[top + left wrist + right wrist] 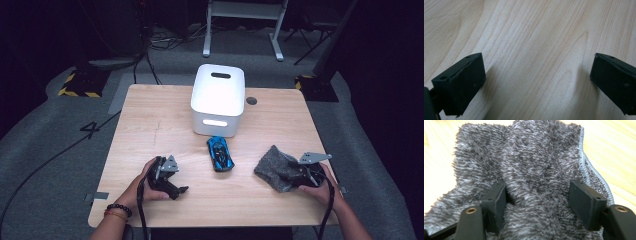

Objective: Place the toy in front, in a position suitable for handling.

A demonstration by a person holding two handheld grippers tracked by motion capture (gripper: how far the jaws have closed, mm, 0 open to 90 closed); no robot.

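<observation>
Presently on the wooden table, catalogued by clock position from the table's centre in the high view:

Grey fuzzy cloth, bunched, at about four o'clock, near the front right edge. The right gripper lies against its right side. In the right gripper view the cloth bulges up between the two black jaws, which stand apart with the pile against their inner faces; whether they pinch it I cannot tell.

Left gripper, at about seven o'clock, held in the person's left hand. In the left gripper view its jaws are spread wide over bare wood, grasping nothing.

Blue toy car, at about six o'clock, just in front of the box, well apart from both grippers.

White box, with a slot in its lid, at twelve o'clock.
</observation>
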